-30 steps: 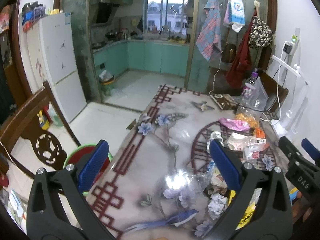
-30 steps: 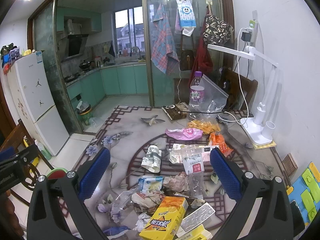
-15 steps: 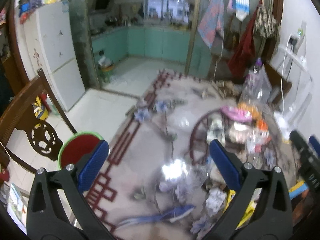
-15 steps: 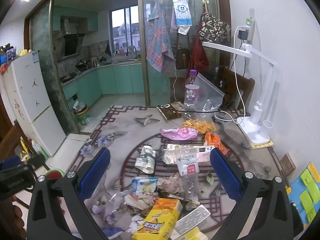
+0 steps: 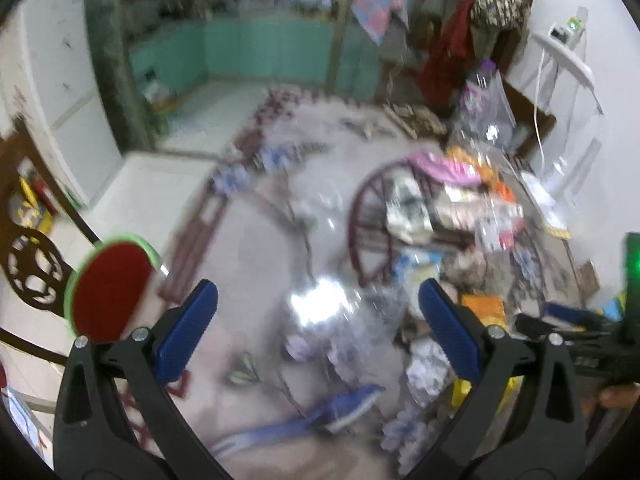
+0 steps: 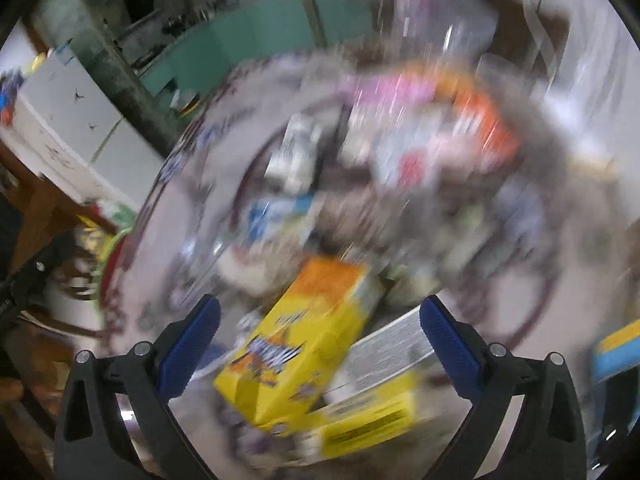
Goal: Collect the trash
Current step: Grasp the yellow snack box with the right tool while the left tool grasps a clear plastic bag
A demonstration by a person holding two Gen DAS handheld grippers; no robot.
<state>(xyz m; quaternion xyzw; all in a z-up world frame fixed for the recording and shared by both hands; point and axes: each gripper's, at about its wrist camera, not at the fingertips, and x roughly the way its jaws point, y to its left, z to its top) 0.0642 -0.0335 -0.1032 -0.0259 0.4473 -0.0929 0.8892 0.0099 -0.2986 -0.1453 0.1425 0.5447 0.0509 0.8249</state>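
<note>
Barely begun. Both left gripper point(image 5: 318, 322) and right gripper point(image 6: 320, 338) spread wide, holding nothing. Trash point(image 5: 452, 208) heaped on the table's point(image 5: 256, 264) right; yellow box point(image 6: 298, 344) nearest. Red bin point(image 5: 108, 284) waiting left, apparently empty.

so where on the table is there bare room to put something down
Bare room is on the table's left half, between the maroon fret border and the round maroon medallion, up toward the far edge. The right side is crowded: pink wrapper, crumpled packets and the yellow carton in front of the open right tongs.
</note>
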